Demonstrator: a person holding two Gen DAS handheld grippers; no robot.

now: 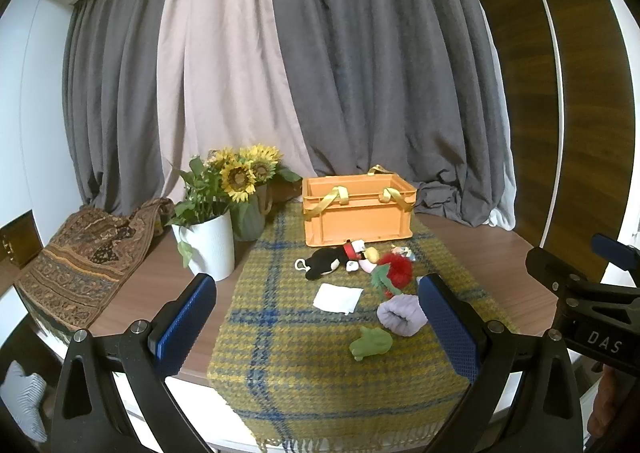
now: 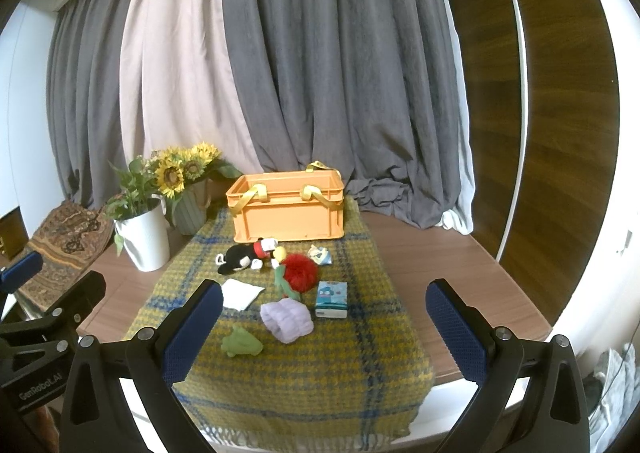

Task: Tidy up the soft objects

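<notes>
While both tools hover above the near edge of the plaid cloth (image 2: 320,381), the left gripper (image 1: 320,325) and right gripper (image 2: 324,329) stand wide apart, holding nothing. Between the right gripper's fingers lie a green plush (image 2: 241,342), then a lilac knit roll (image 2: 286,319) and a small blue box (image 2: 331,298). Beyond them: a white cloth (image 2: 240,292), red pompom (image 2: 300,271), black plush (image 2: 240,257). Farthest stands the orange crate (image 2: 288,209).
</notes>
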